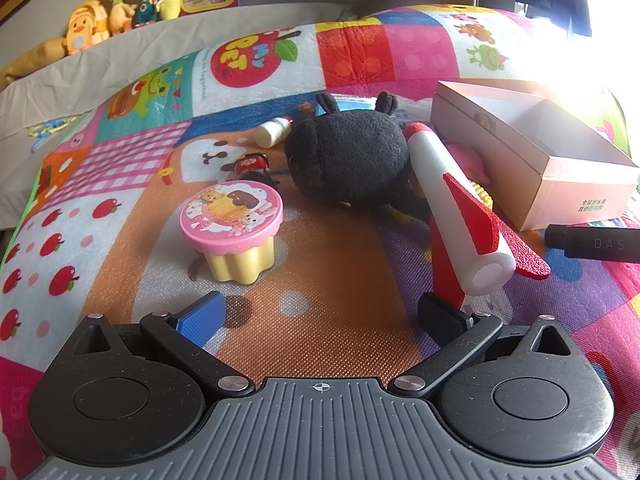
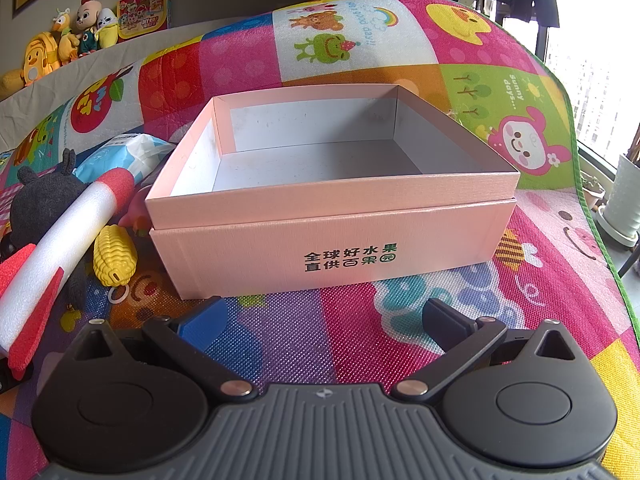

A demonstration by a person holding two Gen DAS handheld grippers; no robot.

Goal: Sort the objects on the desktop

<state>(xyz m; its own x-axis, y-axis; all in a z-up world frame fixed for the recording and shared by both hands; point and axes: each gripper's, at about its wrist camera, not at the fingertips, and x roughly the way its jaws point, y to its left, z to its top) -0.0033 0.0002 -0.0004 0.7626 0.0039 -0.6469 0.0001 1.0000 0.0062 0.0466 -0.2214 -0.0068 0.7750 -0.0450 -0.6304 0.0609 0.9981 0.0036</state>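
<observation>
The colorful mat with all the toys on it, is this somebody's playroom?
Probably a child's play corner at home. The cartoon play mat is strewn with toys like a black plush and a foam rocket, and stuffed toys line the ledge behind.

Surface: patchwork cartoon play mat (image 1: 344,236), bright squares, fills most of both views. On mat, left wrist view: pink-lidded yellow cup toy (image 1: 232,232) left of ctr; black plush (image 1: 348,156) at ctr; white bottle toy (image 1: 274,131) just above-left of plush; foam rocket (image 1: 452,208), white w/ red fins, right of ctr, against plush. Right wrist view: open pink box (image 2: 332,248) at ctr, nothing inside; yellow corn toy (image 2: 114,258) just left of box; wipes pack (image 2: 124,156) upper left.
</observation>
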